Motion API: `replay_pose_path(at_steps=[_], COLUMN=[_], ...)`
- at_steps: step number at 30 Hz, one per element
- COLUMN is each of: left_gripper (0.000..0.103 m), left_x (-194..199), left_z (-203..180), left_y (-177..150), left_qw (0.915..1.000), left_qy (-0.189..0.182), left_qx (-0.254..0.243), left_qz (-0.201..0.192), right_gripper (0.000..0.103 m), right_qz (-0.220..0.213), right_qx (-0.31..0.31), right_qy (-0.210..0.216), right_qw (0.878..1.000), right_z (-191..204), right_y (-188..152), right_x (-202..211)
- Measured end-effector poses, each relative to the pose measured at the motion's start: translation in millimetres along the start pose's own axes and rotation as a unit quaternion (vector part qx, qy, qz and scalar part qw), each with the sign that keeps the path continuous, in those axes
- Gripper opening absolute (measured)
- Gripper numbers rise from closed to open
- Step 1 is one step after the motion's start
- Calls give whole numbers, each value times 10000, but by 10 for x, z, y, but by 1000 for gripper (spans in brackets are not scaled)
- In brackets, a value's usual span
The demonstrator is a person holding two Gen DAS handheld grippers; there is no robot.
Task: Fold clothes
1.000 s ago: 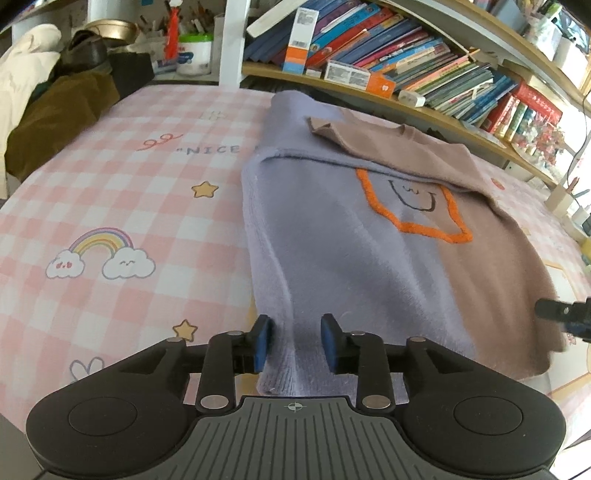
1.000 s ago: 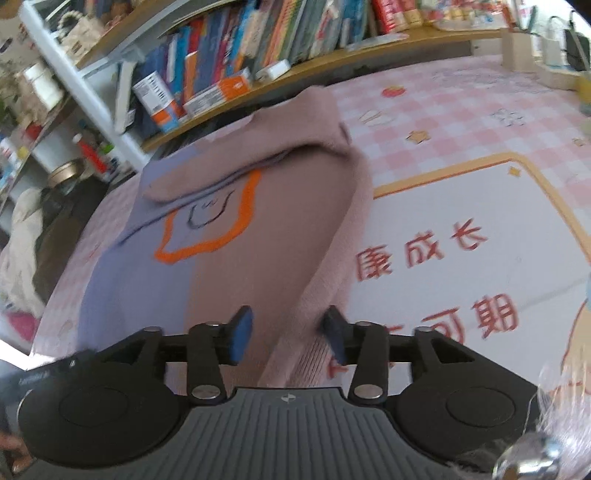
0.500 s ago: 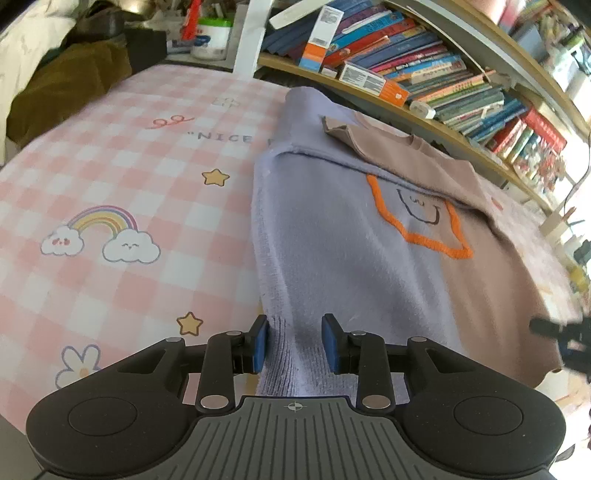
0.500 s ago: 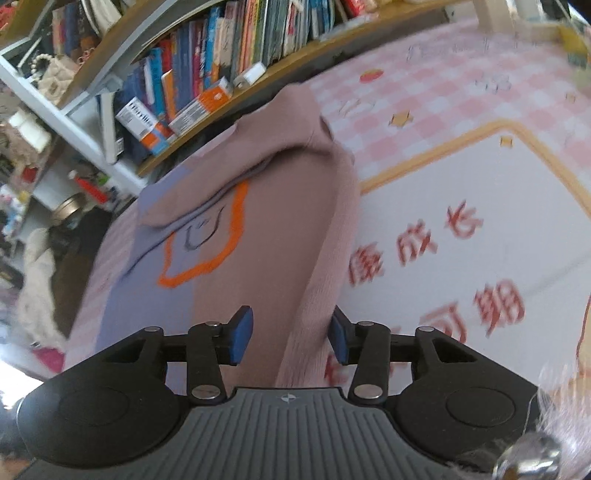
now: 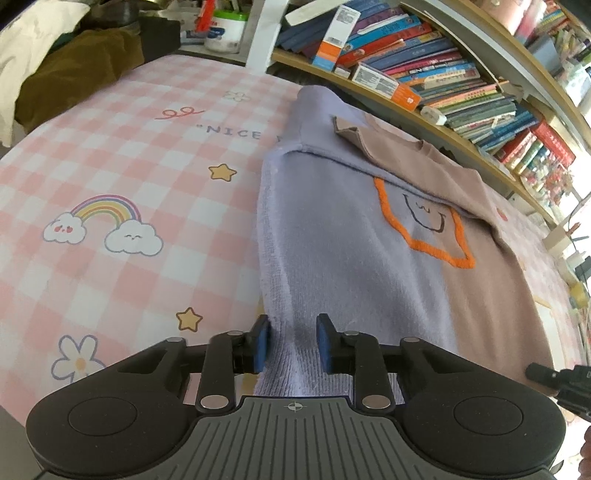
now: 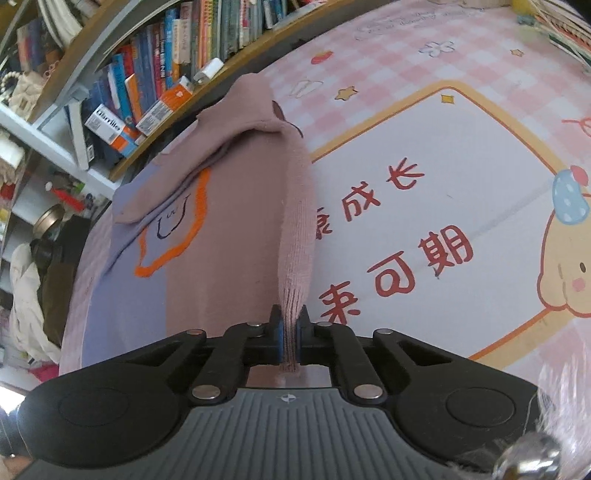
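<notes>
Since a moment ago the right gripper (image 6: 290,334) has closed: its blue pads, which stood apart on either side of the brown hem, now pinch the ribbed corner of the sweater (image 6: 229,236) between them. The left gripper (image 5: 291,345) has eased forward, and its fingers remain spread, with the lilac hem of the sweater (image 5: 332,266) lying between the pads, not yet squeezed.

Beyond the sweater, the wooden bookshelf (image 5: 424,110) holds leaning rows of books and a few small cartons; beside its white upright stands a white tub with a green lid (image 5: 225,29), contents hidden.

The sweater lies flat on the pink checked cloth (image 5: 129,177), lilac on one half and brown on the other, an orange-outlined smiling shape at its middle and a brown sleeve folded across its top. Its near hem reaches both grippers; its collar end points toward the bookshelf.
</notes>
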State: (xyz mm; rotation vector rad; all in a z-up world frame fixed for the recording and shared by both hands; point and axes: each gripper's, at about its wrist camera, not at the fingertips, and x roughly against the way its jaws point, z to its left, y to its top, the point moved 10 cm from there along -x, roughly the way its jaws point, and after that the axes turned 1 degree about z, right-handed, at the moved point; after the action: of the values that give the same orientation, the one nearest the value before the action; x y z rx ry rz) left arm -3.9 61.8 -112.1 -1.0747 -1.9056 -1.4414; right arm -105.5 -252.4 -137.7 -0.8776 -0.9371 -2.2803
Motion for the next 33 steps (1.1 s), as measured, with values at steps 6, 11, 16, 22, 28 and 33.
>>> replay_pose_path(at_steps=[6,11,16,22,28,33], left_gripper=[4,4,4,4,4,4], left_x=[113,205,346,502,605,656], left_z=[-52,-72,-20,37,81,89], left_y=[21,-3,-139,-381,-618,-787], left_qw=[9998,9995,9987,9980,9978,9974], left_qy=[-86,-239,-375,-373,-320,-353], left_qx=[16,105,327,499,584,614], left_qz=[-178,-192,-130,-82,25,140], right_gripper=[5,5,5,5,5,5], right_qz=[-17,24,97,302,420,483], right_qx=[108,152,202,355,356,280], right_qy=[72,150,235,284,281,276], right_qw=[9999,9998,9995,9985,9981,9981], right_z=[37,35,-6,-89,-198,-283], right_y=[-12,-73,-171,-410,-559,-629], right_x=[79,202,360,538,647,733])
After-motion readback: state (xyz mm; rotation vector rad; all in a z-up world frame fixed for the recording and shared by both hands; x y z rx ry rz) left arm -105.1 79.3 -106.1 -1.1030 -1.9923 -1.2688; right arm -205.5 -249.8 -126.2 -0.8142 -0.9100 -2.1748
